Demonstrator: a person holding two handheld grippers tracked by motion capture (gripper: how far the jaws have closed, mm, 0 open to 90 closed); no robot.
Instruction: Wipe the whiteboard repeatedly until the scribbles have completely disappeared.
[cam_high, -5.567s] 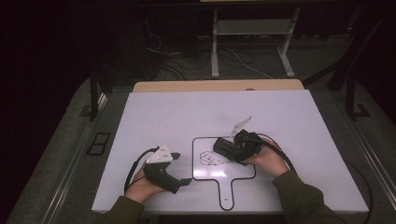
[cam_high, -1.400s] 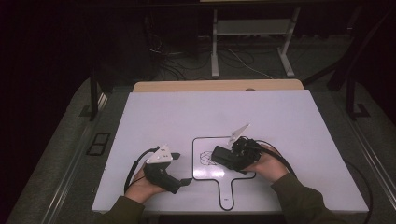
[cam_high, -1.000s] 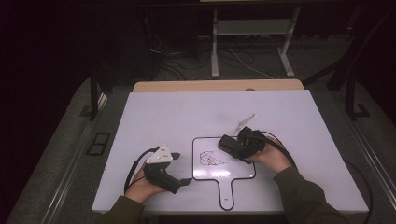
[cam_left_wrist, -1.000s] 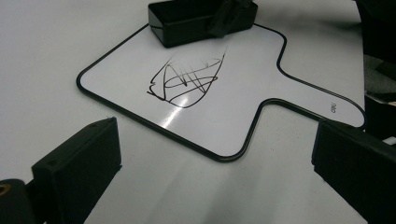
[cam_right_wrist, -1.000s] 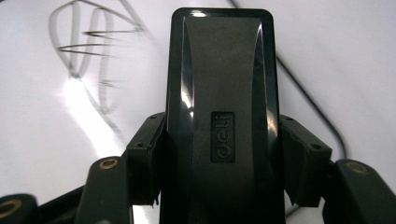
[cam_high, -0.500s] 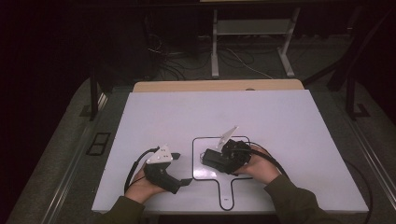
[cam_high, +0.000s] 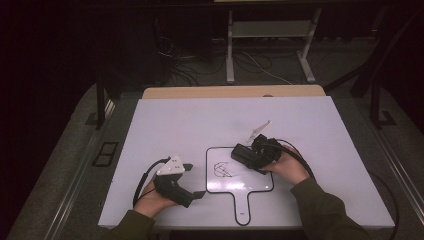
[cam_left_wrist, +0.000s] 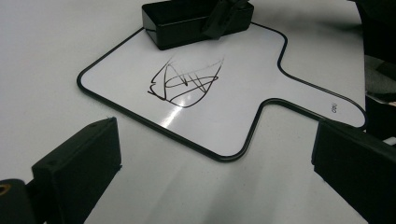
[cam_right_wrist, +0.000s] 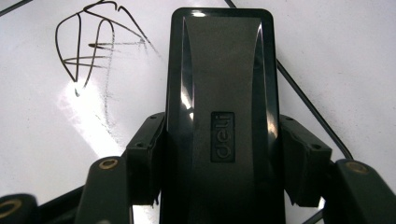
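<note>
1. We see the white surface (cam_high: 310, 125) carrying everything; it looks smooth and glossy, so we judge light things will slide on it easily
2. The paddle-shaped whiteboard (cam_high: 250, 175) lies flat near the front edge, between the two hands, its handle pointing toward the person; it looks thin, stiff and light, and we would take it by the handle or pin it flat
3. Our left gripper (cam_high: 192, 181) rests on the surface beside the board, jaws spread wide with nothing between them
4. Our right gripper (cam_right_wrist: 219, 154) is clamped across the long sides of the black eraser (cam_right_wrist: 219, 79), which sits on the board's upper right part beside the scribble (cam_left_wrist: 184, 84); we judge its hard, glossy shell slippery, so mid-length is the sound hold
</note>
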